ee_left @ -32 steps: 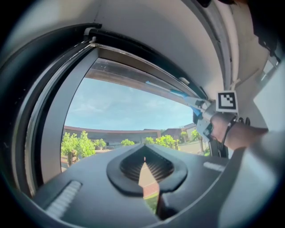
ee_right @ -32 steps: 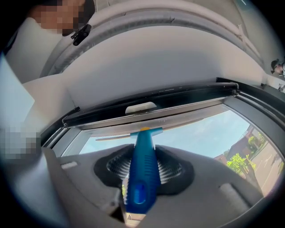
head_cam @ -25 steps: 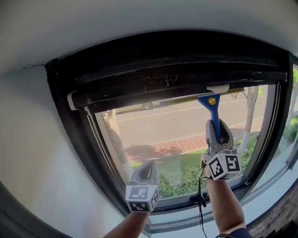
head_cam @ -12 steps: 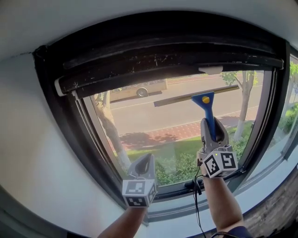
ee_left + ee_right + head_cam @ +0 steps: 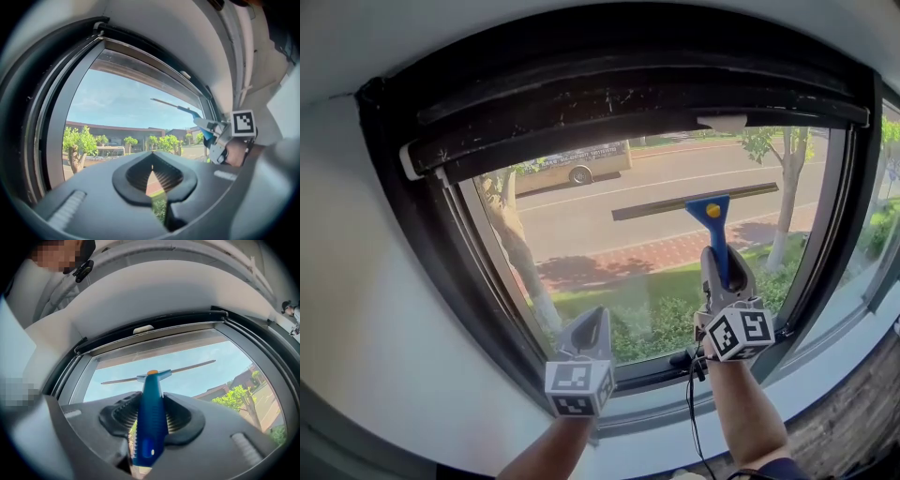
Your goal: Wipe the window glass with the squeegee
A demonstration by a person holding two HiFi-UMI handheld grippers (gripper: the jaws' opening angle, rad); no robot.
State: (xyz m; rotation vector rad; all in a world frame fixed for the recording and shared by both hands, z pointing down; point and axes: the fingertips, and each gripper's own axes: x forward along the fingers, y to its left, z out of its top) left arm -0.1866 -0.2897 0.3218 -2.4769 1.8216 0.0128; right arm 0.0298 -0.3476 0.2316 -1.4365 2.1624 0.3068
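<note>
The window glass (image 5: 609,253) took up most of the head view inside its dark window frame (image 5: 441,244). A second earlier the squeegee (image 5: 712,217) had its blade tucked right under the frame's top rail. The blade now lay level across the right half of the pane, well below the rail, so a downward stroke looked to be under way. The cleared strip was above the blade and most of the pane was still to be covered.

The right gripper (image 5: 724,267) was clamped on the squeegee's blue handle, which stood upright between its jaws. The left gripper (image 5: 594,323) had stayed low by the bottom rail, its jaws together on nothing.

No view showed whether the rubber edge actually pressed on the glass. No water, film or streaks could be made out against the bright street. The right gripper view cut off the handle's lower end.
</note>
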